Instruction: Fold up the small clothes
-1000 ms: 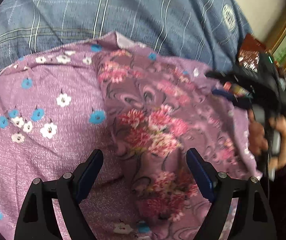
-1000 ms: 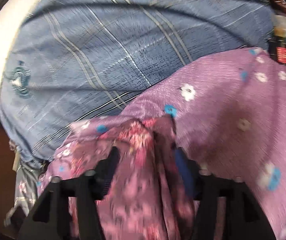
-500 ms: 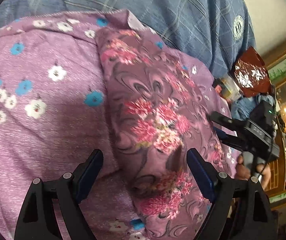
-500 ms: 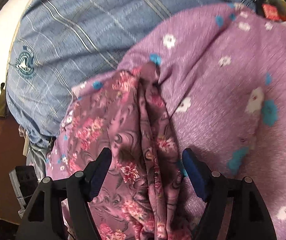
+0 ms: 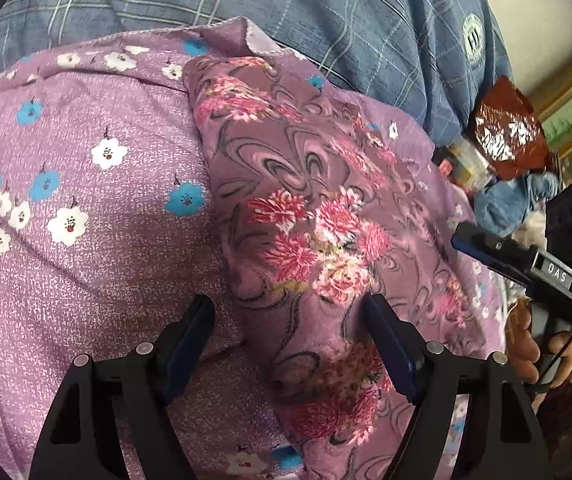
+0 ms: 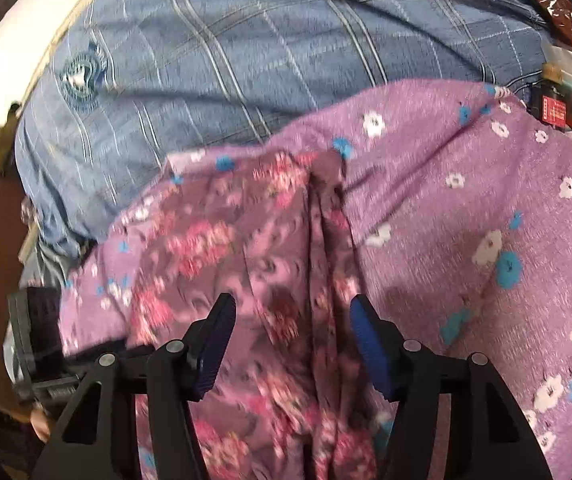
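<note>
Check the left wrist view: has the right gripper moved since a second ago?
Yes. The right gripper has dropped from near the blue plaid sheet down the right side of the pink floral garment.

Mauve rose-print garment (image 5: 318, 240), folded lengthwise, creased, lying atop purple flowered cloth (image 5: 86, 200)

Motion blur smears the floral garment (image 6: 246, 264).

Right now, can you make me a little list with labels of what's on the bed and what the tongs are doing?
small cloth: dark floral garment, lying in folds
underneath: purple cloth with white and blue flowers
bed cover: blue plaid
left tongs: closing, the garment's edge between the pads, not pinched
right tongs: closing, a garment fold between them, not pinched
</note>
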A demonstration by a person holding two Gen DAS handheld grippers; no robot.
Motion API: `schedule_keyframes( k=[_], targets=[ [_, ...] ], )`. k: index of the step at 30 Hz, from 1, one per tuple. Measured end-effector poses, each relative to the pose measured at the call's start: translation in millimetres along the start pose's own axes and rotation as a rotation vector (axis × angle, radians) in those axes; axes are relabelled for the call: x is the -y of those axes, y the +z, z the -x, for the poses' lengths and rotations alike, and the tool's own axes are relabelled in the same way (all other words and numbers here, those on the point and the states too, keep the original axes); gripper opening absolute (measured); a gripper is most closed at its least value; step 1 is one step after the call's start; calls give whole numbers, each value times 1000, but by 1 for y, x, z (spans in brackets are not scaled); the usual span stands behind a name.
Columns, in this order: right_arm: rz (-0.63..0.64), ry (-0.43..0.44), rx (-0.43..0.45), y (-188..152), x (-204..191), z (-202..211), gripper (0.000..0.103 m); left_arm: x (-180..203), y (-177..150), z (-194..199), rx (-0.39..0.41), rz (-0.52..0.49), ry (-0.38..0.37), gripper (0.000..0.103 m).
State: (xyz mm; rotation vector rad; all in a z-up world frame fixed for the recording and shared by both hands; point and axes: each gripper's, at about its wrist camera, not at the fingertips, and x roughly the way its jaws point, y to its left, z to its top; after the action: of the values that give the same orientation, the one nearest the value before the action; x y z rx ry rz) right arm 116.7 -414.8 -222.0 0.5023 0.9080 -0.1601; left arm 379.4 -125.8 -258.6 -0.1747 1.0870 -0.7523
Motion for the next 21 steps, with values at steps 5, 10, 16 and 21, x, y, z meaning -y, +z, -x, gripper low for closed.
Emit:
schedule_keyframes(
  k=[5, 10, 16, 21],
  targets=[
    [-58, -41, -87, -19, 20, -18, 53, 11, -3, -1, -4, -26, 15, 76],
    [53, -42, 38, -42, -1, 36, 50, 11, -5, 4, -19, -23, 27, 76],
    [94, -52, 46, -72, -12, 56, 36, 18, -13, 18, -46, -56, 72, 76],
    [69, -27, -5, -81, -9, 47, 36, 31, -24, 20, -74, -126, 109, 76]
  ],
)
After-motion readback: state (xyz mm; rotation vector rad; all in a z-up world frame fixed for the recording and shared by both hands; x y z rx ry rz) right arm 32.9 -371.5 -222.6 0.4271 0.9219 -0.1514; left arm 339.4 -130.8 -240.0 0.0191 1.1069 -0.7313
